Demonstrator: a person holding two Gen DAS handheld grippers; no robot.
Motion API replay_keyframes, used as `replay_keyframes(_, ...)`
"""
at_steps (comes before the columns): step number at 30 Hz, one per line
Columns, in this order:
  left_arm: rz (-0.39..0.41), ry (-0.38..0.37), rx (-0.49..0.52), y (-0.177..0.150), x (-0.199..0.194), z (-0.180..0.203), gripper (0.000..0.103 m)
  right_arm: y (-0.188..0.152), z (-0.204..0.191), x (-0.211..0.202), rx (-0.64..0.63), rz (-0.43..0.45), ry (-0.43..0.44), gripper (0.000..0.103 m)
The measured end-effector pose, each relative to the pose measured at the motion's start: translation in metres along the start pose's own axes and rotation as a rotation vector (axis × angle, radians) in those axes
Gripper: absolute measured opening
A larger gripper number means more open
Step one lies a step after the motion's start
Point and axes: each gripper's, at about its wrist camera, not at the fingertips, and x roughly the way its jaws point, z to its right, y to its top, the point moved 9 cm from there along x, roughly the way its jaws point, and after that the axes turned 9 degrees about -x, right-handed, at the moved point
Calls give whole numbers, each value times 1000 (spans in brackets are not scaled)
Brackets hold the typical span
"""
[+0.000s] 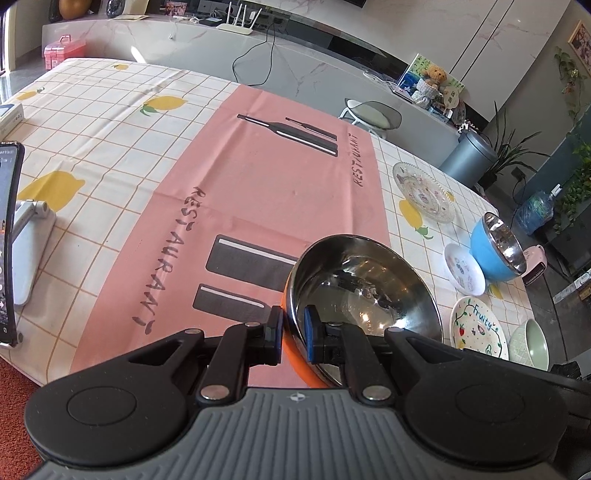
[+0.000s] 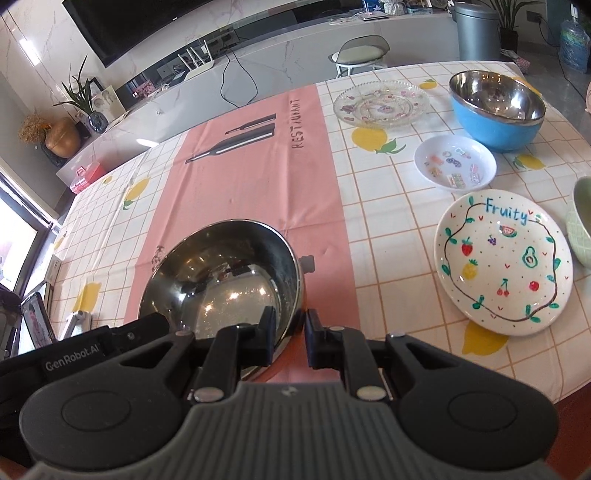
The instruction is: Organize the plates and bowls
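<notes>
An orange bowl with a steel inside (image 1: 365, 284) is held by both grippers over the pink runner (image 1: 236, 192). My left gripper (image 1: 293, 334) is shut on its near left rim, one pad outside and one inside. My right gripper (image 2: 290, 332) is shut on the near right rim of the same orange bowl (image 2: 221, 273). To the right on the table sit a blue steel-lined bowl (image 2: 496, 109), a clear glass plate (image 2: 380, 103), a small white dish (image 2: 454, 166), a "Fruity" plate (image 2: 504, 258) and a green bowl (image 2: 581, 225).
A phone on a white stand (image 1: 11, 236) is at the table's left edge. The table's near edge drops to a red floor (image 1: 14, 406). Beyond the far edge stand a stool (image 2: 360, 55), a grey bin (image 2: 476, 29) and a long marble counter (image 1: 192, 40).
</notes>
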Motion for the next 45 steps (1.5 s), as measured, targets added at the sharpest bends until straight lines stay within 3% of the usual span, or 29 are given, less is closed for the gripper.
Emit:
replay_keyframes(10, -5, 7, 6, -7, 11, -4, 12, -7, 4, 10, 4, -23, -7, 14)
replay_keyframes(24, 28, 49, 39, 14, 26, 0, 11, 19, 5, 30, 21, -12, 10, 13)
replay_keyframes(27, 28, 45, 39, 14, 26, 1, 12, 17, 2, 29, 0, -9, 6, 17)
replay_keyframes(30, 50, 33, 39, 17, 22, 4, 33, 17, 2, 27, -10, -6, 0, 22)
replay_keyframes(32, 83, 27, 45, 21, 14, 7, 49, 19, 2, 24, -15, 1, 0, 31)
replay_keyframes(39, 189, 6, 111, 34, -15, 31, 57, 28, 11, -6, -50, 76, -23, 43)
replay_keyframes(45, 201, -61, 180, 32, -27, 68, 65, 37, 30, -36, -51, 149, -46, 55)
